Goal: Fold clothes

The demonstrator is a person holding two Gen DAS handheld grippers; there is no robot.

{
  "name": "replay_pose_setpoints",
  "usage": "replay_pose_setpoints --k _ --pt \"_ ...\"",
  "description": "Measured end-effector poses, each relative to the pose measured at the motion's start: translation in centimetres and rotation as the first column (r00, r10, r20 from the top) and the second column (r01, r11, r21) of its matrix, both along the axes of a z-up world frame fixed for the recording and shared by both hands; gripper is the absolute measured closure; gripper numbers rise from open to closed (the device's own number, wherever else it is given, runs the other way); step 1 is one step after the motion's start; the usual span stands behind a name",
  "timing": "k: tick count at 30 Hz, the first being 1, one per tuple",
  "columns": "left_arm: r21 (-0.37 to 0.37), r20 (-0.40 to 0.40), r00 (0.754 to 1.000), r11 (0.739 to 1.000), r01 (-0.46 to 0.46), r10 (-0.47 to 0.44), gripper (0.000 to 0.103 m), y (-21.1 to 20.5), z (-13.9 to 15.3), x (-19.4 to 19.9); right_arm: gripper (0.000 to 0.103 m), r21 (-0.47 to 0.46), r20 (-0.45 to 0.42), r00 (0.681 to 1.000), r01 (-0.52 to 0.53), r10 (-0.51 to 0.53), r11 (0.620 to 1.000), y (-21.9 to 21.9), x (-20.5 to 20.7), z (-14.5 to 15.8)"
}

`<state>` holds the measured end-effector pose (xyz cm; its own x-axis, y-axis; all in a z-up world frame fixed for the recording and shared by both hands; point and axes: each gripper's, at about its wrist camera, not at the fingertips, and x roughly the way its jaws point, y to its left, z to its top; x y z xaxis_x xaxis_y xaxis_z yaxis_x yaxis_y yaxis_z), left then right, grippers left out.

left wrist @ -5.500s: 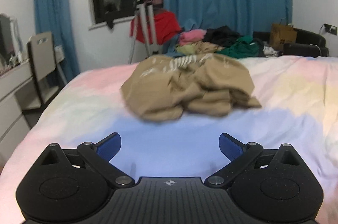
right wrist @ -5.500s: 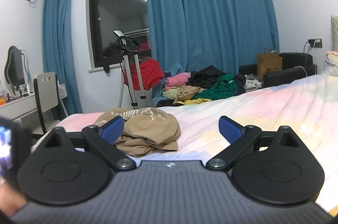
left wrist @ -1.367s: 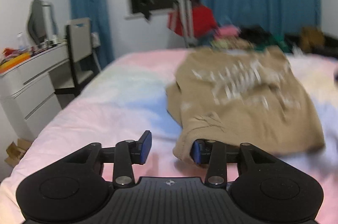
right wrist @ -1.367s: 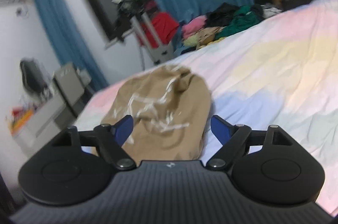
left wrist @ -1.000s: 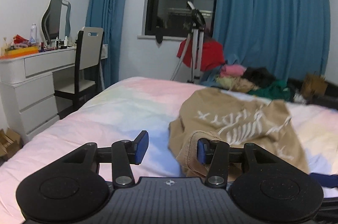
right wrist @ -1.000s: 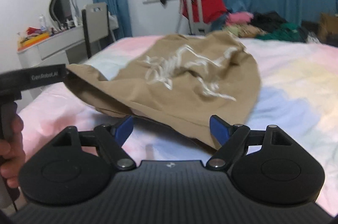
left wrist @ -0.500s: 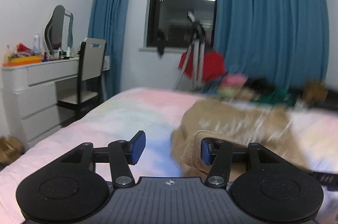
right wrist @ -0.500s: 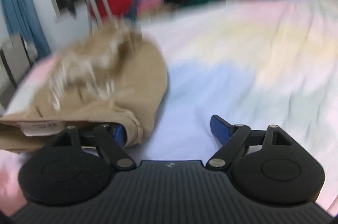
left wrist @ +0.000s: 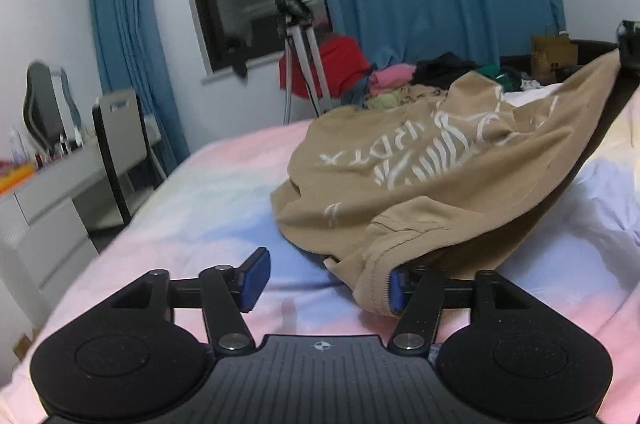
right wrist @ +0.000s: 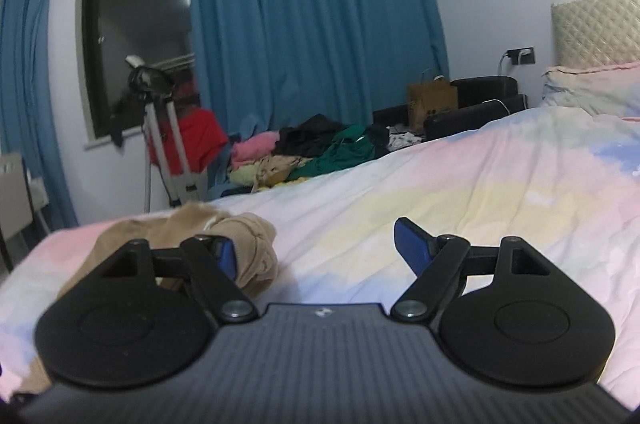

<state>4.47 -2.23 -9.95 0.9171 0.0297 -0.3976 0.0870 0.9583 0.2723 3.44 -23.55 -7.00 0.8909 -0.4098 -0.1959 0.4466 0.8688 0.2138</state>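
Observation:
A tan T-shirt (left wrist: 432,164) with white lettering lies partly on the pastel bedsheet (left wrist: 192,224). In the left wrist view its hem hangs over the right finger (left wrist: 397,289) of my left gripper (left wrist: 325,282), whose jaws stand wide apart. The cloth rises to the upper right, where the right gripper's black body (left wrist: 629,42) lifts its far edge. In the right wrist view a bunched fold of the T-shirt (right wrist: 250,248) wraps the left finger (right wrist: 225,256) of my right gripper (right wrist: 318,252), which is also open, with nothing between its pads.
A white dresser (left wrist: 36,216) and a chair (left wrist: 120,140) stand left of the bed. Beyond the bed are a tripod (left wrist: 298,64), a red cloth, a clothes pile (right wrist: 316,148), a paper bag (right wrist: 432,102) and a dark sofa. Pillows (right wrist: 592,88) lie at the right.
The right gripper has risen and levelled, lifting the shirt's far edge with it. The shirt now stretches between both grippers. The left gripper's jaws keep the same gap.

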Motion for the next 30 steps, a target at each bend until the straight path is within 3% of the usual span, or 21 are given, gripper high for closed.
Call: replay_pose_setpoints --k 1,4,8,10,12,14,17,21,26,30 --pt "0.01 -0.001 1.0 1.0 -0.025 0.025 0.038 0.0 -0.1 0.1 0.024 0.011 -0.011 1.0 -0.002 0.002 1.0 -0.3 0.1 -0.1" --pt "0.005 -0.034 0.993 0.994 -0.112 0.113 0.031 1.2 -0.5 1.1 0.023 0.059 -0.176 0.982 -0.062 0.072 0.996 -0.4 2.3 -2.2" --pt "0.011 -0.063 0.977 0.979 -0.201 0.202 0.031 2.8 -1.2 2.3 0.026 0.138 -0.371 0.914 -0.121 0.165 0.983 -0.6 5.2 -5.0" --pt "-0.022 -0.054 0.975 0.976 -0.215 0.214 0.03 3.6 -0.8 2.4 0.026 0.164 -0.372 0.916 -0.096 0.151 0.982 -0.7 5.1 -5.7" --pt "-0.055 -0.033 0.974 0.973 -0.225 0.224 0.03 4.3 -0.1 2.2 0.026 0.13 -0.345 0.93 -0.086 0.126 0.988 -0.5 4.8 -5.0" --pt "-0.074 0.04 0.971 0.97 -0.234 0.237 0.026 4.7 1.4 1.1 0.026 0.096 -0.289 0.95 -0.094 0.118 0.991 -0.1 4.0 -3.2" --pt "-0.108 0.158 0.957 0.968 -0.228 0.243 0.026 5.1 5.7 -0.7 0.026 0.056 -0.185 0.976 -0.109 0.117 0.992 0.1 2.7 1.7" --pt "-0.136 0.313 0.915 0.966 -0.221 0.253 0.026 5.6 12.7 -2.9 0.025 0.008 -0.078 0.989 -0.129 0.129 0.992 0.3 1.3 9.9" --pt "-0.139 0.447 0.862 0.971 -0.195 0.238 0.026 5.3 24.0 -4.0 0.025 -0.041 0.065 0.99 -0.123 0.126 0.992 -0.1 -1.6 21.1" --pt "-0.188 0.513 0.825 0.969 -0.161 0.236 0.026 5.8 33.7 -6.6 0.025 -0.085 0.176 0.973 -0.138 0.152 0.987 -0.1 -5.6 29.9"
